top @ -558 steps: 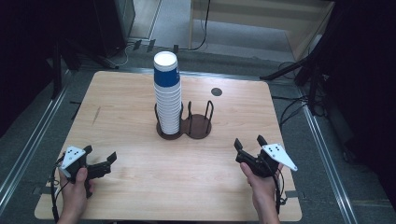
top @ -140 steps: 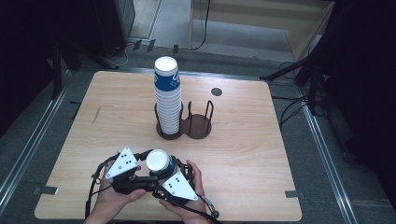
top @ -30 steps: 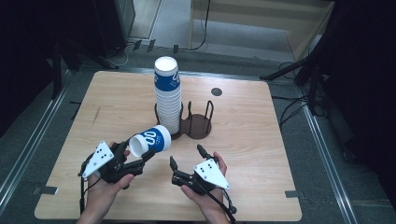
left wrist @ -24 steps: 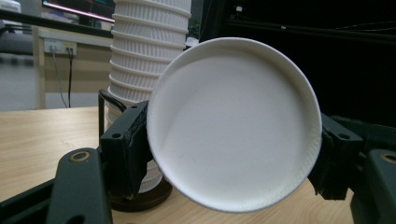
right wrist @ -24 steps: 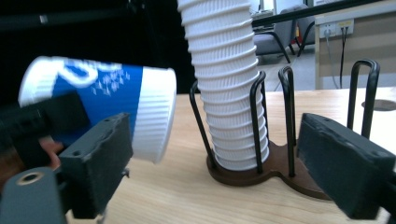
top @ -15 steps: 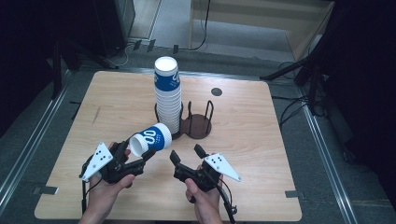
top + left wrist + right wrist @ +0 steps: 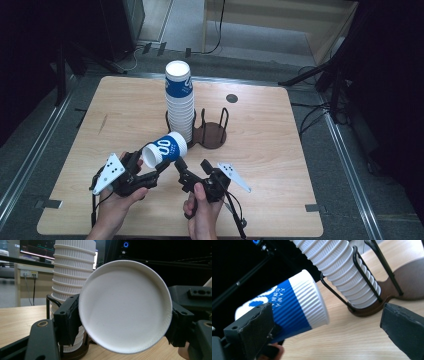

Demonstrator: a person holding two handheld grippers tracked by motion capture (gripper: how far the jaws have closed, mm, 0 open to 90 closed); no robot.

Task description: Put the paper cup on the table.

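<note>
The blue band of the paper cup [image 7: 284,315] bore white printing. In the right gripper view it appeared as a row of small Chinese characters above larger white shapes, too small and too tilted to read with certainty. In the high view, the same cup [image 7: 165,149] showed large white marks resembling "00". The stacked cups' [image 7: 178,82] blue top band carried no legible lettering.

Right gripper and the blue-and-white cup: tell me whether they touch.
Apart. In the right gripper view, the right gripper has its jaws spread wide, and bare table shows between them; the cup lies beyond, gripped by the left gripper.
</note>
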